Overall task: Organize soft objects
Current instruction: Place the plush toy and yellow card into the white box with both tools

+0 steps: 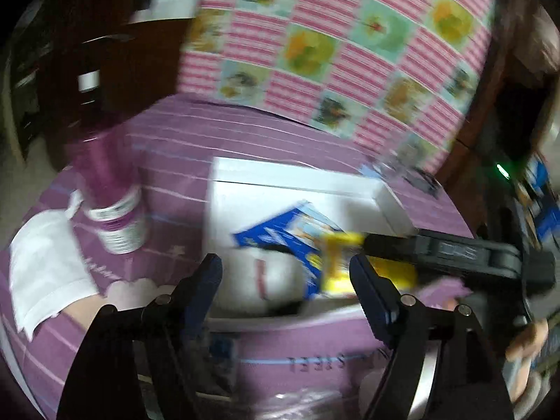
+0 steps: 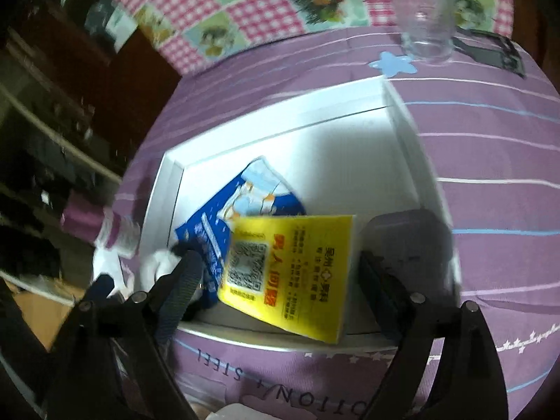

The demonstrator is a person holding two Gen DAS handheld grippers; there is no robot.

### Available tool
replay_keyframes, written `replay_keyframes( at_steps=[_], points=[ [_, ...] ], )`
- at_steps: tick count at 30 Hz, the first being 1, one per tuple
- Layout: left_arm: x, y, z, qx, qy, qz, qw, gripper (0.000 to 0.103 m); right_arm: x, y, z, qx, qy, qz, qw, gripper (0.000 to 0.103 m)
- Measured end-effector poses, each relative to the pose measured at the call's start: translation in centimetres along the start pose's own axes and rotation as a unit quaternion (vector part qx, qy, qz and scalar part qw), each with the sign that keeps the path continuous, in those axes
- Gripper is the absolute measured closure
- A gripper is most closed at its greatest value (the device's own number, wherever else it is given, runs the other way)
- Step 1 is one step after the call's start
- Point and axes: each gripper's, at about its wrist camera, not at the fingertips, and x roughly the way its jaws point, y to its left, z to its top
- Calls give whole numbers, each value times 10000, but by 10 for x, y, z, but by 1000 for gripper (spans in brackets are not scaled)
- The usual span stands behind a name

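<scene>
A white open box (image 2: 399, 115) sits on a purple striped cloth; it also shows in the left wrist view (image 1: 297, 178). Inside lie a blue tissue pack (image 2: 245, 203), a yellow tissue pack with a QR code (image 2: 290, 266) and a white soft object (image 1: 276, 280). My right gripper (image 2: 280, 269) is open over the box's near edge, its fingers either side of the yellow pack and apart from it. My left gripper (image 1: 285, 269) is open and empty, just in front of the white soft object. The right gripper's body (image 1: 455, 255) reaches in from the right in the left wrist view.
A purple bottle with a white label (image 1: 112, 192) and a white cloth (image 1: 45, 266) lie left of the box. A clear plastic cup (image 2: 425, 31) and a dark flat item (image 2: 490, 52) stand behind it. A pink checked cover (image 1: 332, 52) rises behind.
</scene>
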Motion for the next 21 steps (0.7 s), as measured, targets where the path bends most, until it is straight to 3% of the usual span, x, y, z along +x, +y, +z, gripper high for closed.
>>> replay_keyframes(
  at_steps=[2,7,17,21],
  points=[
    [6,-11,-4,289,150,-123,9994,27,2,2,-1,-81,78,25,9999,14],
    [8,-33,-11,862,13,427,9954,27,-6,-5,-1,83,-67,45,9999,14],
    [-2,-37,-12,932,-167,552,9940,27,-41,6,-2,-445,-122,-831,9955,14],
    [-8,-40,-12,942,-219,654,9932,27,-59,9,-6,-417,12,-789,9960,14]
  ],
)
